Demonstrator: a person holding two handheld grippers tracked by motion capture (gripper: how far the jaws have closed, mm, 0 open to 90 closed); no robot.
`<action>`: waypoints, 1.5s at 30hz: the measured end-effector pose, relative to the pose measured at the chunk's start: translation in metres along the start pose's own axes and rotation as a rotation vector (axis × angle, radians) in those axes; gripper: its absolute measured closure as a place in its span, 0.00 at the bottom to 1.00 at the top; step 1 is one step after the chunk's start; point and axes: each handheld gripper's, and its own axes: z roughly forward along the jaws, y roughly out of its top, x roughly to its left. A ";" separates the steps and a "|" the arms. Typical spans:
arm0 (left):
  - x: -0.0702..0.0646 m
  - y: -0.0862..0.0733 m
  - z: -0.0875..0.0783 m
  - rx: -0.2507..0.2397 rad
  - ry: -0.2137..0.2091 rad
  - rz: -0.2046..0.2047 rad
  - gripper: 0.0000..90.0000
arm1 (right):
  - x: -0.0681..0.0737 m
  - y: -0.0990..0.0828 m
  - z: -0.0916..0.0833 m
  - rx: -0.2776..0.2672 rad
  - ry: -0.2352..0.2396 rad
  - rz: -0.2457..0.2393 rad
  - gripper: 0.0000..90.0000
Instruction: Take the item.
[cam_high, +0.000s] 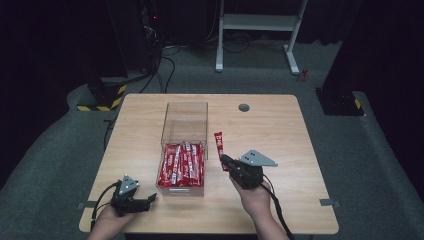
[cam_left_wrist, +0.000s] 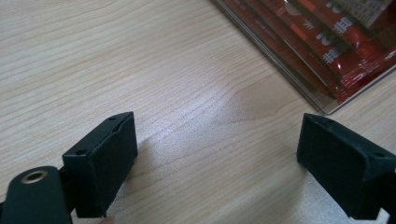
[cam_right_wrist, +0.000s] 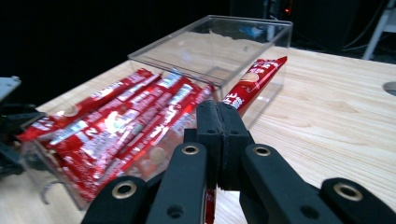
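Note:
A clear plastic box (cam_high: 184, 120) stands mid-table, its near half packed with several red stick packets (cam_high: 181, 165). My right gripper (cam_high: 225, 161) is shut on one more red packet (cam_high: 218, 142), held just right of the box. In the right gripper view that held packet (cam_right_wrist: 254, 81) sticks out past the closed jaws toward the box (cam_right_wrist: 210, 51), with the packed sticks (cam_right_wrist: 121, 121) to the left. My left gripper (cam_high: 151, 198) rests open near the table's front left edge. In its own view the gripper (cam_left_wrist: 217, 154) has bare wood between its jaws, and the box corner (cam_left_wrist: 322, 100) lies ahead right.
The wooden table (cam_high: 280, 130) has a round cable hole (cam_high: 244, 107) at its far side. A white desk frame (cam_high: 257, 30) and yellow-black striped bases (cam_high: 102, 100) stand on the grey floor beyond. Open wood lies right of the box.

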 end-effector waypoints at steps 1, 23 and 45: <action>0.000 0.000 0.000 0.000 0.000 0.000 0.14 | -0.001 -0.001 0.000 0.004 -0.006 0.003 1.00; 0.000 0.000 0.000 0.000 0.000 0.000 0.14 | -0.032 -0.026 0.020 0.109 -0.078 0.059 1.00; 0.000 0.000 0.000 0.000 0.000 0.000 0.14 | -0.052 -0.055 0.043 0.228 -0.126 0.103 1.00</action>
